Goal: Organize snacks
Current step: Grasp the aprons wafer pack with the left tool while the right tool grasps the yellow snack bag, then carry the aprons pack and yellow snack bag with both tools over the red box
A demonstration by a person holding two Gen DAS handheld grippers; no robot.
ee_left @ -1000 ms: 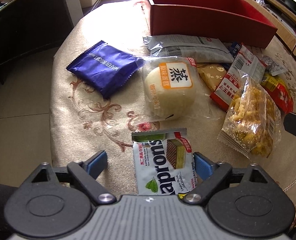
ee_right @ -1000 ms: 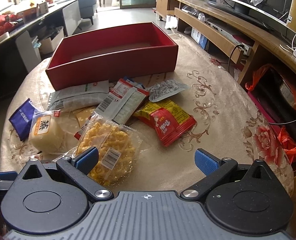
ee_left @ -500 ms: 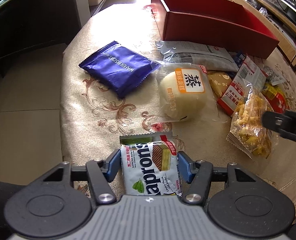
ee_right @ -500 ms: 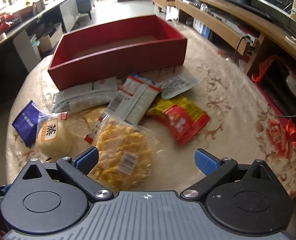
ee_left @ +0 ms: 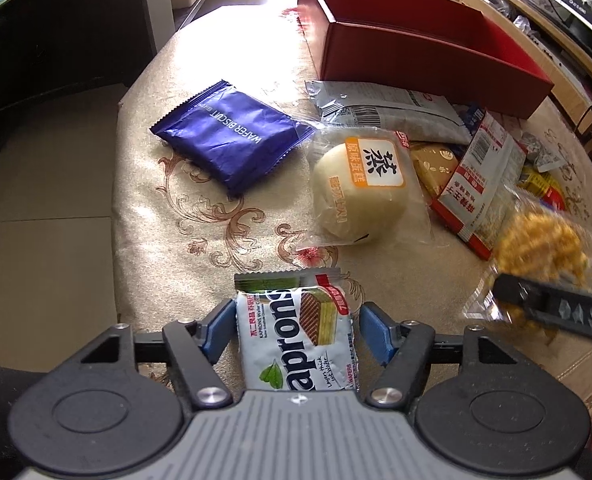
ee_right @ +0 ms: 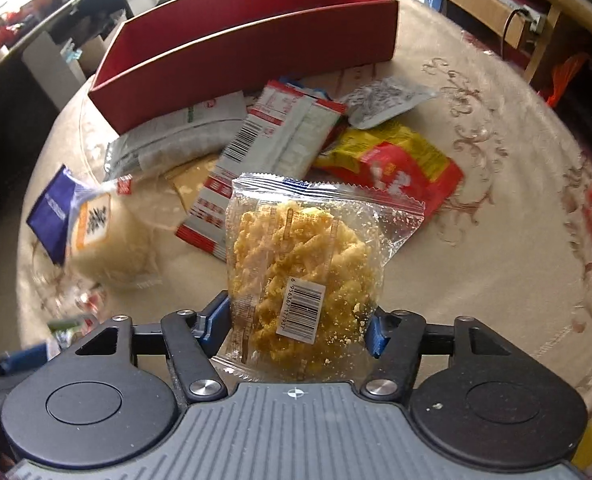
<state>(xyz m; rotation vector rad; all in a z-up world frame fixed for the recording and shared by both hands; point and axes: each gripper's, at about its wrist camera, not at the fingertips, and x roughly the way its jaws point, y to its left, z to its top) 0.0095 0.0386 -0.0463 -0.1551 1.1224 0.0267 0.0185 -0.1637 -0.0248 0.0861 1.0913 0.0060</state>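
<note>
Two claws, left [ee_left: 295,330] pinching wafer pack [ee_left: 296,336], right [ee_right: 296,326] clamping yellow-snack bag [ee_right: 302,276], over floral tablecloth [ee_left: 200,236].

On the desk [ee_left: 144,216], the box [ee_left: 416,52] stands at the far edge; snack packets [ee_right: 284,136] lie before it, the wafer biscuit pack [ee_left: 232,136] leftmost.

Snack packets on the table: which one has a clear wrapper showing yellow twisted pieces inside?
The clear bag of yellow twists, held between the right gripper's jaws. The wafer packets, bun and others carry printed or opaque wrapping.
</note>
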